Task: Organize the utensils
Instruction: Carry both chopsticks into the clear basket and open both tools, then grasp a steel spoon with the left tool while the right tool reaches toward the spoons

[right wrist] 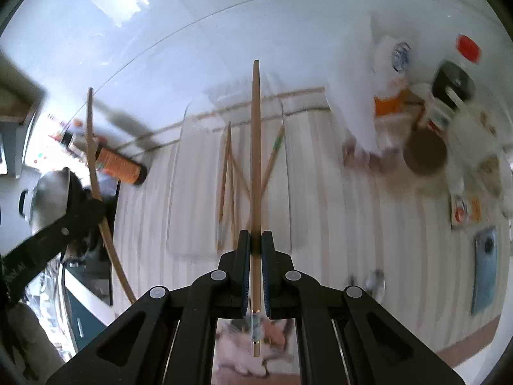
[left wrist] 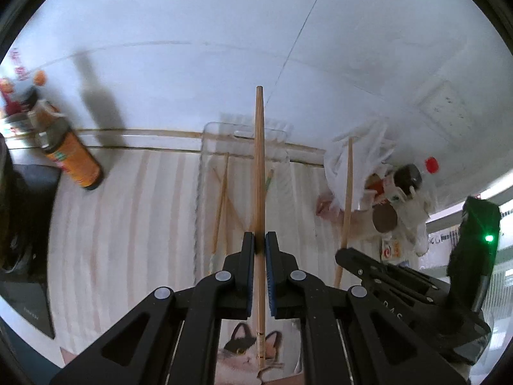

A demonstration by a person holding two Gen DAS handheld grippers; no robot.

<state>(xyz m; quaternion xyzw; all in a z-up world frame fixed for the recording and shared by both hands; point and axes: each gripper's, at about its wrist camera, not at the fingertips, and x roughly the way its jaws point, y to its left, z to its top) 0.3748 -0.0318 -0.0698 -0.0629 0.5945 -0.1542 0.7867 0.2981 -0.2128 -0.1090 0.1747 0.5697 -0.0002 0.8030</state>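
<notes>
My left gripper (left wrist: 259, 235) is shut on a long wooden chopstick (left wrist: 260, 160) that points away over the table. Below it lies a clear plastic tray (left wrist: 205, 138) holding several chopsticks (left wrist: 221, 205). My right gripper (right wrist: 255, 234) is shut on a second chopstick (right wrist: 256, 128) above the same tray (right wrist: 192, 192), whose loose chopsticks (right wrist: 226, 173) lie crossed. Each gripper shows in the other's view. The right one (left wrist: 349, 258) grips its stick (left wrist: 348, 192) at the right. The left one (right wrist: 91, 207) grips its stick (right wrist: 91, 147) at the left. Both grippers are high above the striped tablecloth.
An orange bottle (left wrist: 75, 163) lies at the left near the wall. A white plastic bag (left wrist: 362, 160) with jars and a red cap (left wrist: 431, 164) sits at the right. A blue phone (right wrist: 485, 269) lies at the right, a dark appliance (left wrist: 19, 224) at the left edge.
</notes>
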